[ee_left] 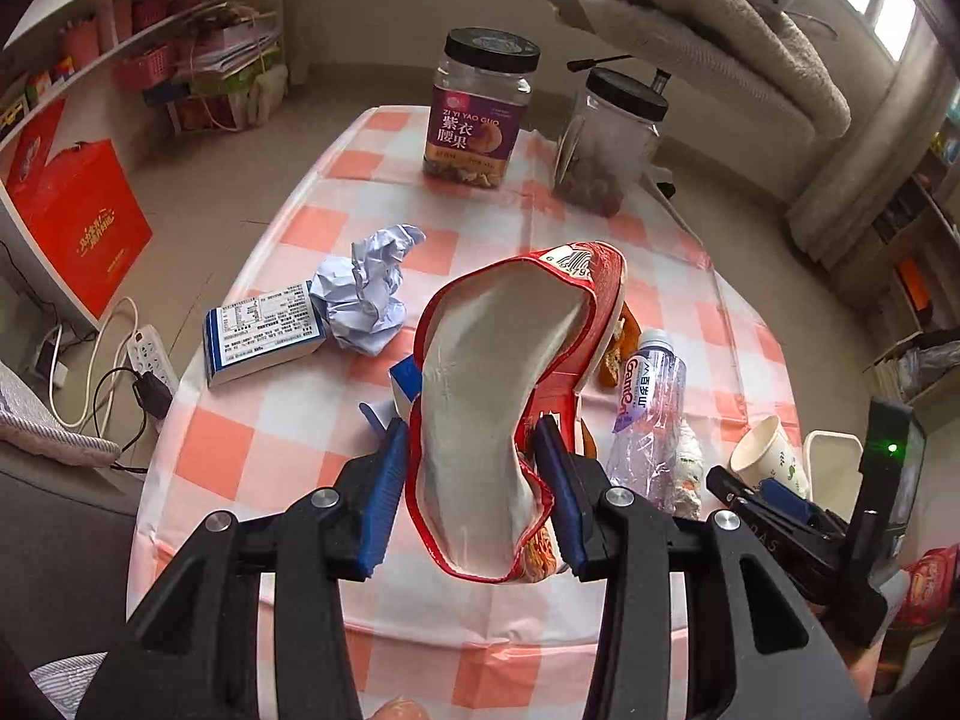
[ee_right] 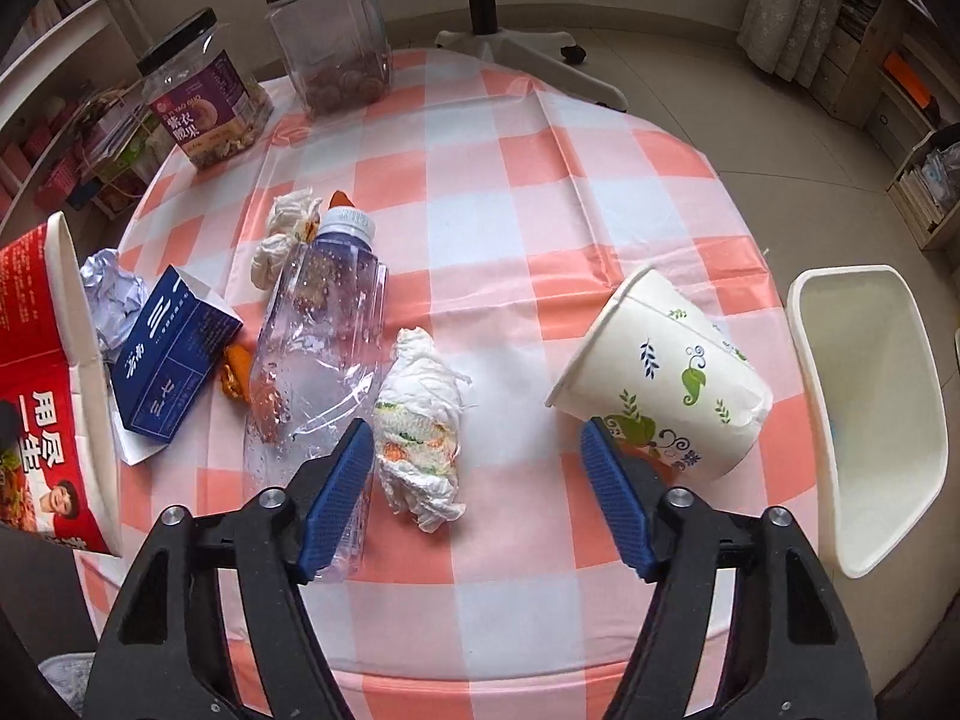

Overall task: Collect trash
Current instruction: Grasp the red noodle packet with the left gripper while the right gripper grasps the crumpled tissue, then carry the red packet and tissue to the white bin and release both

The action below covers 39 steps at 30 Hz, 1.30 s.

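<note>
The left tool pinches the red noodle bowl by its walls, lifted over the table; I'd keep it level toward the white bin. The right tool hangs spread above a crumpled tissue. One jar reads "ZI YI YAO GUO".

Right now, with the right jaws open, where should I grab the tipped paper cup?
Grip the paper cup across its mid-wall, coming from above. It lies on its side, its open mouth facing left, beside the bin; pinching the rim would probably crush it.
</note>
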Motion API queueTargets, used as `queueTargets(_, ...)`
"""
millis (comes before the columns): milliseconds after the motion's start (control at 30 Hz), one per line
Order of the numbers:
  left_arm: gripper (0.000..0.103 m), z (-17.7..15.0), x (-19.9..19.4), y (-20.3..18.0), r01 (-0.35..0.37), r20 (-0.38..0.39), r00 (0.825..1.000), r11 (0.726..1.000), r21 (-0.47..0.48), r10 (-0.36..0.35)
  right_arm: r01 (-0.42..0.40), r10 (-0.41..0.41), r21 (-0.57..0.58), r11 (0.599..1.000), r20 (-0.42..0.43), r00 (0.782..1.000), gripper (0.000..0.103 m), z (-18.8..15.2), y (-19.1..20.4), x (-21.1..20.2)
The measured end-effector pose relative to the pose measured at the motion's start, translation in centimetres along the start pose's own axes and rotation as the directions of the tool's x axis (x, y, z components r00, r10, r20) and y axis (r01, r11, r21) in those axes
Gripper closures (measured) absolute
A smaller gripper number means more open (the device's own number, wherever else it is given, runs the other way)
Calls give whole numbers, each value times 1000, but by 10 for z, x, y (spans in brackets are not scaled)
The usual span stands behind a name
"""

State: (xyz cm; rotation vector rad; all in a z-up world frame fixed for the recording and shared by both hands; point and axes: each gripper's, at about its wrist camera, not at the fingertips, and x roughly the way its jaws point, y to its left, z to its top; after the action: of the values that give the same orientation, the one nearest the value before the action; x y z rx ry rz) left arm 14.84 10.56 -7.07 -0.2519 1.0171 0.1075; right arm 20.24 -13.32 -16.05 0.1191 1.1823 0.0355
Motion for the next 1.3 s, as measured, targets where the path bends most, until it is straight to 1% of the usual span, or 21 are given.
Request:
queueTargets(67,60,1,1,2,3,-5,1000,1000,-10,-3,-19,19,5,1000,-25,1000,40,-2,1,9)
queueTargets(133,60,1,2,4,5,-8,1000,1000,-17,-5,-20,20,-1,1000,-32,999,40,-3,4,14)
queueTargets(300,59,1,2,5,5,-6,1000,1000,-14,-5,-49,49,4,999,-82,995,41,-2,9,36)
queueTargets(367,59,1,1,8,4,-6,1000,1000,-17,-4,-52,51,-2,999,-90,995,44,-2,13,43)
queueTargets(400,59,2,2,8,4,-6,1000,1000,-18,-4,-42,41,-18,999,-75,996,46,-1,16,43)
queueTargets(433,59,2,2,9,2,-6,1000,1000,-19,-2,-41,38,-36,999,-63,997,57,0,18,42)
queueTargets(467,59,3,3,9,1,-6,1000,1000,-19,-1,-43,41,-47,998,-57,998,72,1,21,42)
queueTargets(567,59,3,2,8,-2,-1,1000,1000,-13,2,-58,56,-57,997,-44,997,72,3,23,36)
queueTargets(633,59,4,0,4,-4,10,1000,1000,-3,4,-56,56,-68,996,-6,998,72,3,24,24)
queueTargets(733,59,4,-5,-1,-11,38,999,1000,12,10,-89,93,-60,994,68,993,72,8,21,-3)
queueTargets(933,59,4,-14,-13,-39,102,994,999,33,36,-118,131,-69,991,231,964,72,17,16,-58)
queueTargets(1133,59,4,-22,-27,-45,154,987,998,49,37,-85,111,-91,992,344,932,72,14,6,-93)
queueTargets(1300,59,2,-25,-41,-33,179,984,997,66,21,-52,87,-95,994,406,910,72,8,-7,-112)
